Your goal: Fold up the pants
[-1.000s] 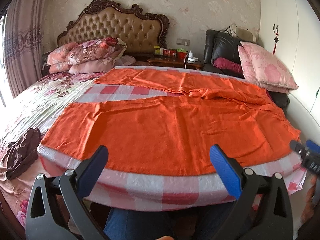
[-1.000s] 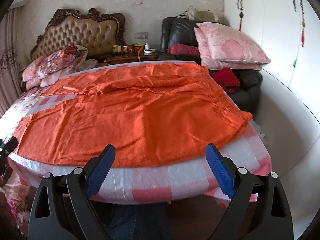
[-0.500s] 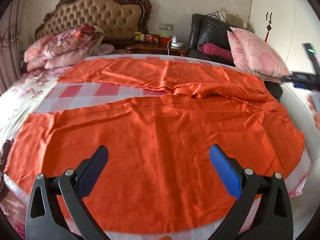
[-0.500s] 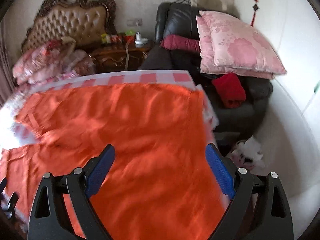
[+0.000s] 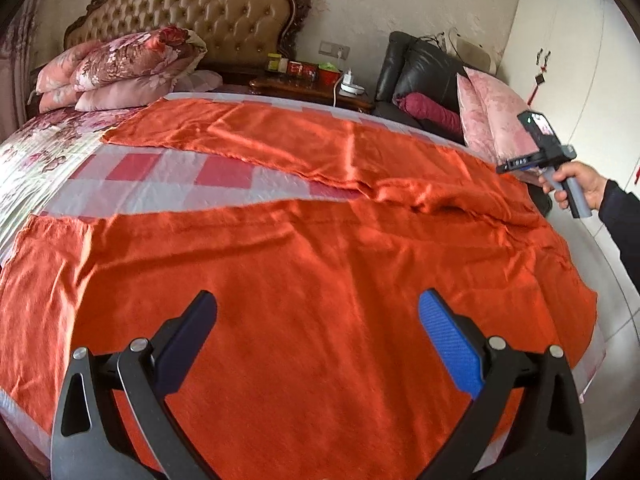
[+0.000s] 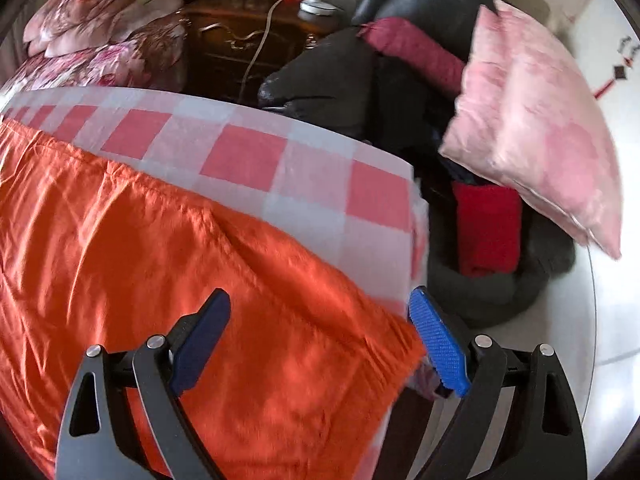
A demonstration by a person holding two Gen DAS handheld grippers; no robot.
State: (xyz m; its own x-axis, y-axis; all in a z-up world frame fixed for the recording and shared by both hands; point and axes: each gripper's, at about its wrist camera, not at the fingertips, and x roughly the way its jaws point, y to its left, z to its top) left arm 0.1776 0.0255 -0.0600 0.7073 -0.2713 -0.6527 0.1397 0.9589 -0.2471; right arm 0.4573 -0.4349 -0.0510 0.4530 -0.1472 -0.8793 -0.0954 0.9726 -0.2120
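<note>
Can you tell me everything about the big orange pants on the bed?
The orange pants are bright and look like soft, slightly shiny cloth. They lie spread flat and unfolded on the pink and white checked sheet, both legs apart in a V towards the left, with a few wrinkles. The waist end reaches the bed's right edge. Neither tool touches them: both hover open above.

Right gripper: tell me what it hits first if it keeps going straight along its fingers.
Probably the orange pants. The right gripper is open above their corner near the bed edge, and that fabric fills the gap between its fingers. Depth is unclear in this blurred fisheye view.
</note>
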